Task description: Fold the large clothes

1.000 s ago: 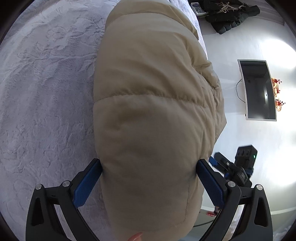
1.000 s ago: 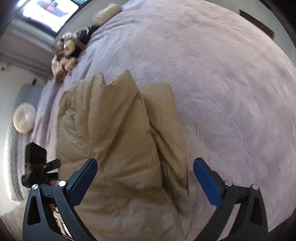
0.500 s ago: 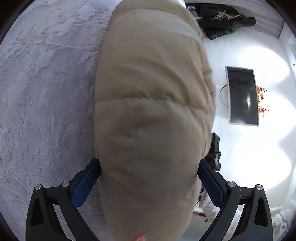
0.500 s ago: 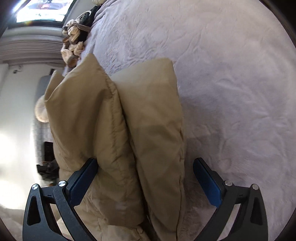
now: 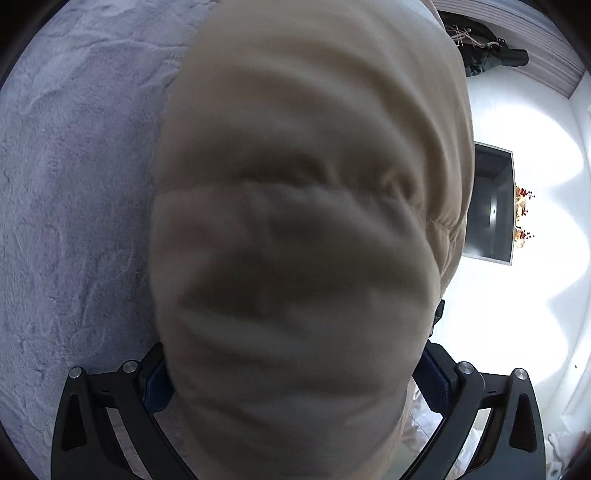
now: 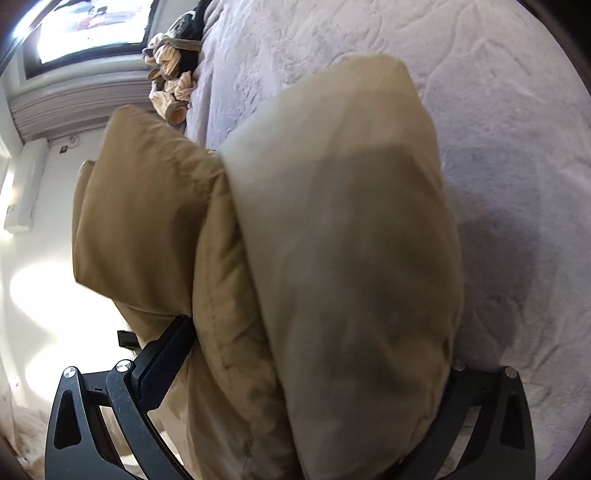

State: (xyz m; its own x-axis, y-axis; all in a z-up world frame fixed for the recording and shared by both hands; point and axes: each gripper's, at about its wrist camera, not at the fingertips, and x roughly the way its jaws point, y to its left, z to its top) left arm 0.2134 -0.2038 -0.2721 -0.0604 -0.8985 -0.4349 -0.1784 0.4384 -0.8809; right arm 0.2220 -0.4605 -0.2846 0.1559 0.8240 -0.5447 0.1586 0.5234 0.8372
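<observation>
A beige puffer jacket (image 5: 295,184) lies bunched on a lilac bedspread (image 5: 74,184) and fills most of the left wrist view, blurred. My left gripper (image 5: 295,373) is open, its blue pads (image 5: 157,384) spread wide with the jacket's thick roll bulging between them. In the right wrist view the jacket (image 6: 332,221) shows as two padded folds standing side by side. My right gripper (image 6: 317,350) is also open around them. Its left finger (image 6: 166,354) rests against the fabric and its right finger is hidden behind the jacket.
The bedspread (image 6: 498,110) stretches far to the right. A wall-mounted screen (image 5: 491,206) and dark clothes (image 5: 480,40) are beyond the bed. A pile of tan striped cloth (image 6: 170,81) sits near a window (image 6: 88,29). An air conditioner (image 6: 26,192) hangs on the wall.
Both grippers have pushed further into the jacket, which now bulks closer and larger in each view. In the right view the folds have risen and hide the right finger.
</observation>
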